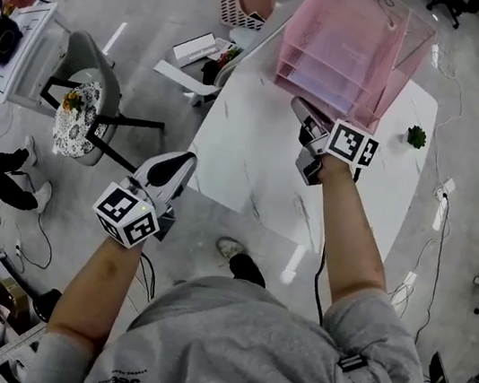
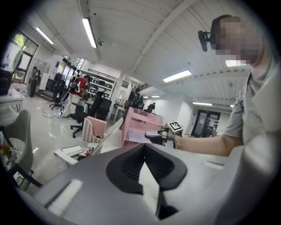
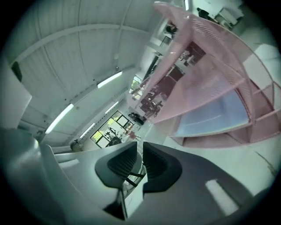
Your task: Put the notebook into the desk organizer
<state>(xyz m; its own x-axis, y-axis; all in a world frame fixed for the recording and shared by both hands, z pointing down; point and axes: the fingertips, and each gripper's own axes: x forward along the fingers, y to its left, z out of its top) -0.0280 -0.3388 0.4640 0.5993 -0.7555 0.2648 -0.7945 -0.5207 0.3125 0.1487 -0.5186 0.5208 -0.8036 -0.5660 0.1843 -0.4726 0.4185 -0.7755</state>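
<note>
Head view: the right tongs (image 1: 300,109) are hovering over the white bench (image 1: 253,166), just before the pink desk organizer (image 1: 357,33). The left tongs (image 1: 184,163) are hanging beyond the bench's edge, out of the way.

Left gripper view: its tips are pressing together, empty.

Right gripper view: its jaws are standing a slit apart, empty, facing the pale notebook (image 3: 215,115), which is lying in a lower tray and looks delivered.
</note>
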